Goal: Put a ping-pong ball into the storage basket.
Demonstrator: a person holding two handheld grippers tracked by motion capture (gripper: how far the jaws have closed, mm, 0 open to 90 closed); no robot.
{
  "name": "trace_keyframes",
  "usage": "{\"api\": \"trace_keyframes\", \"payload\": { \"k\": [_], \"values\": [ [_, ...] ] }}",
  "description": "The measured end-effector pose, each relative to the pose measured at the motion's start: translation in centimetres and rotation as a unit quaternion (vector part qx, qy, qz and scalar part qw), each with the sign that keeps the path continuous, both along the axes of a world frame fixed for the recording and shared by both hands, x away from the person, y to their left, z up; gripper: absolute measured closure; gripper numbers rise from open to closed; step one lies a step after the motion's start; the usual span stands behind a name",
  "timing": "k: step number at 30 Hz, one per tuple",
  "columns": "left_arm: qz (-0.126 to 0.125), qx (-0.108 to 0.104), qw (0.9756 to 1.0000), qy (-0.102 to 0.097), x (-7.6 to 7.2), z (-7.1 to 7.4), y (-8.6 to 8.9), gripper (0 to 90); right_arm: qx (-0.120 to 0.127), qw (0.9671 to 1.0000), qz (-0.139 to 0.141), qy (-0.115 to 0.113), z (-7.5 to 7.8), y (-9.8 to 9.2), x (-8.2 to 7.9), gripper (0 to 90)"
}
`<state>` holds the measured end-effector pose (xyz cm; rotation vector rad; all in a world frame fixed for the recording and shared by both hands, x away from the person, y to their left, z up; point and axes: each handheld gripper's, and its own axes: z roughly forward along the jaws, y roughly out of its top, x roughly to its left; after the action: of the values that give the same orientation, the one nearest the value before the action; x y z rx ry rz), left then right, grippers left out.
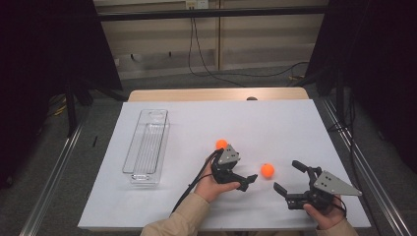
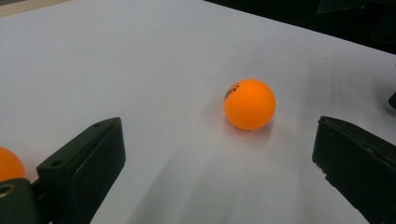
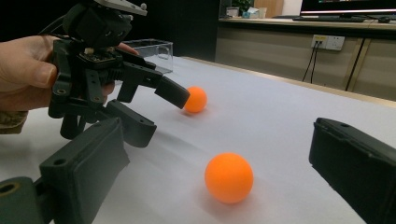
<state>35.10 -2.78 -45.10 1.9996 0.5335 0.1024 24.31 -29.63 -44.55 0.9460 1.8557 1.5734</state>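
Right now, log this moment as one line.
left gripper: open, aimed at near orange ball | right gripper: open, empty | far orange ball: on table | clear tray: empty

The tabletop (image 1: 275, 123) is covered with a white sheet, and a strip of light wood shows at its far edge. Behind it the floor (image 1: 162, 81) is grey carpet. The far wall (image 1: 157, 39) has beige panels, with a white socket (image 1: 196, 4) near the top, and black cables (image 1: 196, 54) hang down from it onto the floor. Dark curtains (image 1: 44, 59) stand at both sides. Metal rails (image 1: 54, 172) run along the left and right of the tabletop. The light is even and soft.
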Motion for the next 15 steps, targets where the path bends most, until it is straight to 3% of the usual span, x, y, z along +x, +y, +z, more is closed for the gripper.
{"api": "trace_keyframes", "payload": {
  "k": [15],
  "values": [
    [0.001,-0.001,1.0,0.01,0.22,-0.25,-0.52,2.6,-0.002,1.0,0.003,-0.001,-0.01,-0.06,0.03,3.0]
  ]
}}
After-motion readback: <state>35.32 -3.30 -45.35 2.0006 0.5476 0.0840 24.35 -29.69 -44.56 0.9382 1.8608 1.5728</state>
